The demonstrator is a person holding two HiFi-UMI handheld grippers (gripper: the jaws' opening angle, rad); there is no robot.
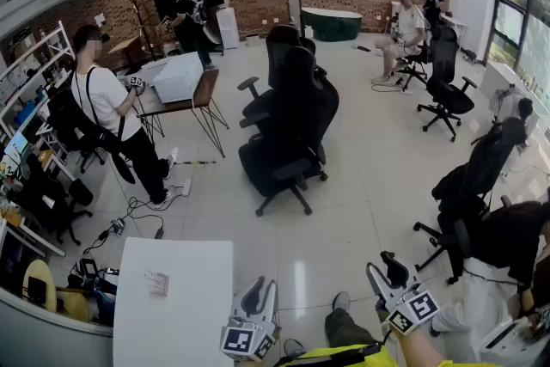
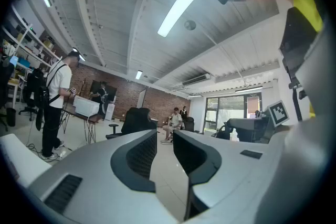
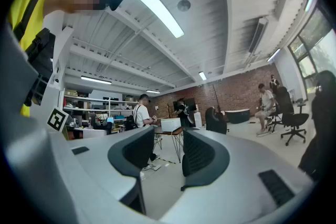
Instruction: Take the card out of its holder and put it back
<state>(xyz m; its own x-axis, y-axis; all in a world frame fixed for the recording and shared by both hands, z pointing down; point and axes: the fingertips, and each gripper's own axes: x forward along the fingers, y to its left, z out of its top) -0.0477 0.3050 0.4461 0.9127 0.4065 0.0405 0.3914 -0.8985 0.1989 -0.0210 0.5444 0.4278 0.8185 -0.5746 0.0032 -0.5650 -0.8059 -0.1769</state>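
Head view: a smooth white rectangular desk (image 1: 185,331) sits at lower left. On it lies a small, flat, pale card holder (image 1: 157,283) with reddish marks; it is too small for me to tell whether the card is inside. My grey moulded-plastic left gripper (image 1: 260,298) is just beside the desk's right edge. The right gripper (image 1: 388,271) hangs over the glossy white floor tiles (image 1: 361,185).

Left gripper view: the curved, ribbed jaws stand apart, empty.

Right gripper view: the jaws are spread wide, with nothing between them.

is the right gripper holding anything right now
No, the right gripper's fingers stand apart, with only the floor showing between them.
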